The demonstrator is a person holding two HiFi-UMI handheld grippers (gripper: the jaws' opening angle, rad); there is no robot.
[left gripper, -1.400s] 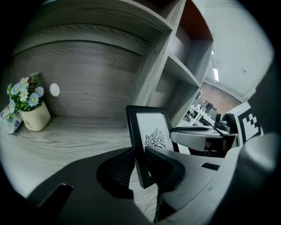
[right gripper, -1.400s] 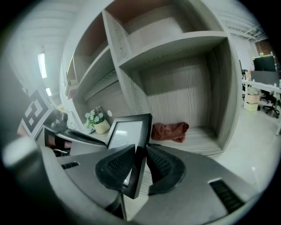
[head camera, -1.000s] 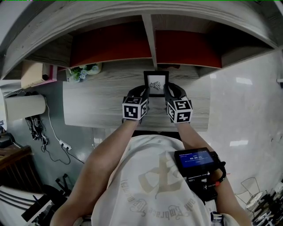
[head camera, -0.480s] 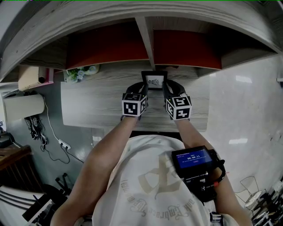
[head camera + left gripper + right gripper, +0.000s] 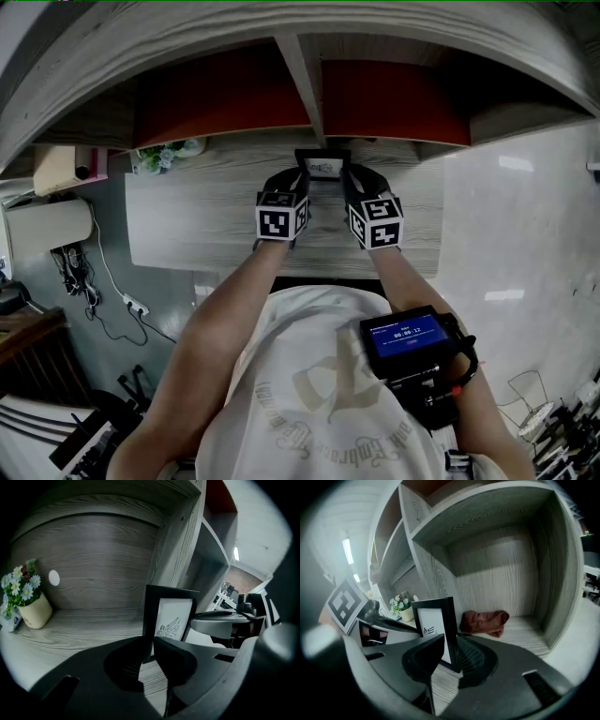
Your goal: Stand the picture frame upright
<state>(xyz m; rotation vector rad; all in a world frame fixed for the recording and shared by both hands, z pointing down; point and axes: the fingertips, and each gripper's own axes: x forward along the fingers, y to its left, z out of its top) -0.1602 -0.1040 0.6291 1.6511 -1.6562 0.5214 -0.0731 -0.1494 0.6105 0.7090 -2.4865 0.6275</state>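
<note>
A black picture frame (image 5: 322,166) with a white print stands nearly upright on the grey wooden desk (image 5: 206,220), below the shelf divider. My left gripper (image 5: 302,180) is shut on its left border (image 5: 149,616), which runs down between the jaws; those jaws have just been closing. My right gripper (image 5: 349,180) is shut on the right border (image 5: 451,625). In the left gripper view the frame (image 5: 171,616) shows its print, and my left gripper (image 5: 150,645) sits at its lower corner. In the right gripper view my right gripper (image 5: 449,652) clasps the frame's (image 5: 433,623) lower edge.
A small pot of flowers (image 5: 32,607) stands at the back left of the desk (image 5: 170,154). A brown cloth (image 5: 485,620) lies in the right cubby behind the frame. A vertical shelf divider (image 5: 302,84) rises just behind the frame. A beige box (image 5: 58,167) sits left.
Both grippers have moved slightly toward the shelf back with the frame. The frame has tipped up steeper and looks shorter in the head view.
</note>
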